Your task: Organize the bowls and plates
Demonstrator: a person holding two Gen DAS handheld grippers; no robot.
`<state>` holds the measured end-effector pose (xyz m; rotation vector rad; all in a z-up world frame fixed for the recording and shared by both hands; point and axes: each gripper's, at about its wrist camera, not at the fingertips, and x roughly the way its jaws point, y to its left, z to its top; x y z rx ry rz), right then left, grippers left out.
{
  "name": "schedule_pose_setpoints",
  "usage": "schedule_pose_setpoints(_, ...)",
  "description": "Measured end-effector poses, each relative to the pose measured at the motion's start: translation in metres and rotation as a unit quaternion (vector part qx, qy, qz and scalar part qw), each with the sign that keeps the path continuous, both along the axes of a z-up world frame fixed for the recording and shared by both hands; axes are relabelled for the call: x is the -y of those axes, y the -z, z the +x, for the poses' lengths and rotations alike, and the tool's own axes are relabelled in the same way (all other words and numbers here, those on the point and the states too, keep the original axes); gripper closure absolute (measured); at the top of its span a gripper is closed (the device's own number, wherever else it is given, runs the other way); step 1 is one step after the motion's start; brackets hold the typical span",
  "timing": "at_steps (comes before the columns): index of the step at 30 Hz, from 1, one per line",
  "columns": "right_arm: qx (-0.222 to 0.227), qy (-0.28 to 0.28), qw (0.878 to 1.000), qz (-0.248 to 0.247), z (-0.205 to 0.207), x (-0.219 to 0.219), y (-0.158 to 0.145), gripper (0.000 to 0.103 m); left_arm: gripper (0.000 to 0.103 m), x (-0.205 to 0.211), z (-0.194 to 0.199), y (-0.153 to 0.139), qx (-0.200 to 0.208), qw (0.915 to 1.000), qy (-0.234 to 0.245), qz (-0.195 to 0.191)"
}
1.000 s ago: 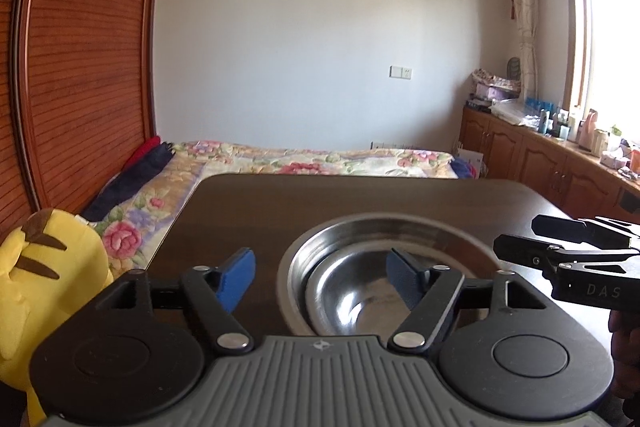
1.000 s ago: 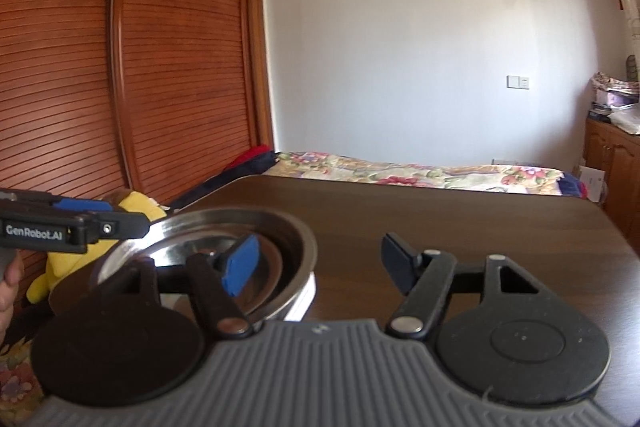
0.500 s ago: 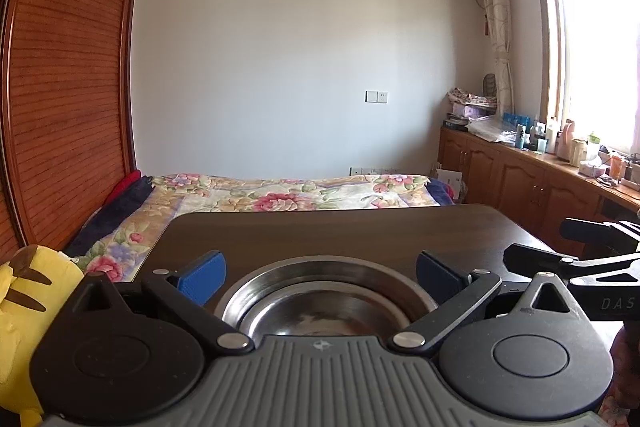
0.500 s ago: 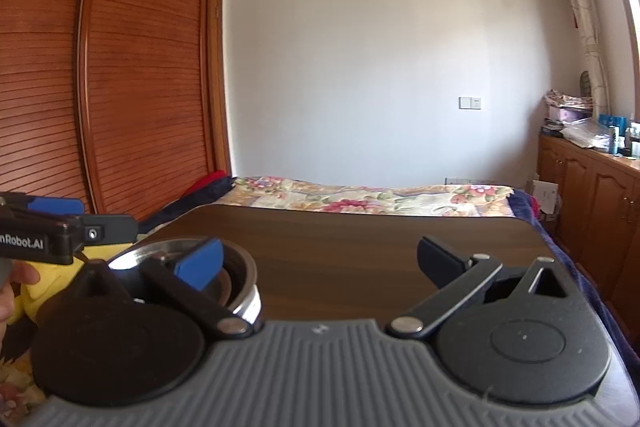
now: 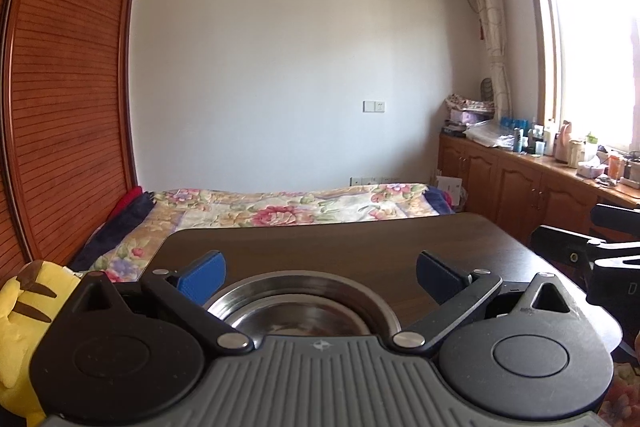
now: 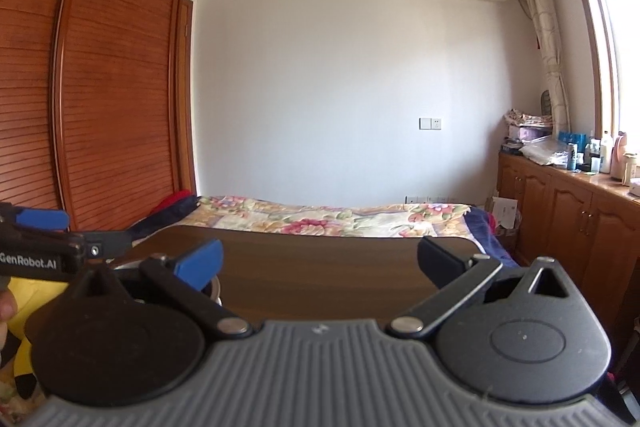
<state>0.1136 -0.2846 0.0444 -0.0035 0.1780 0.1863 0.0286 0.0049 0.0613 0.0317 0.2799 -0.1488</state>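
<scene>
Both my grippers have lifted and drawn back since a second ago, and their jaws have spread wide, so the bowl now sits low at the bottom of my left view rather than filling it. Going left to right: a yellow plush toy (image 5: 18,311) lies off the table's left edge; my left gripper (image 5: 320,273) hangs above the steel bowl (image 5: 298,305), jaws wide apart and holding nothing, the blue pads clear of the rim on either side. That bowl rests on the dark table (image 5: 360,239), nested in a larger one. My right gripper (image 6: 320,261) hovers over bare tabletop, jaws likewise wide apart and empty, with only a sliver of the bowl's rim showing behind its left pad (image 6: 198,263).
</scene>
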Motion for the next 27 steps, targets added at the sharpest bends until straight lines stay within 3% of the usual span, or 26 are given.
schedule_pose_setpoints(11,0.031,0.021,0.999,0.008,-0.016,0.007,0.005,0.000,0.000,0.004,-0.021,0.002,0.026,0.9995,-0.011,0.011)
schedule_pose_setpoints(27,0.019,0.034,0.999,0.010,-0.020,0.007,0.028,0.000,0.000,0.000,-0.020,0.024,0.005,0.9997,-0.017,0.018)
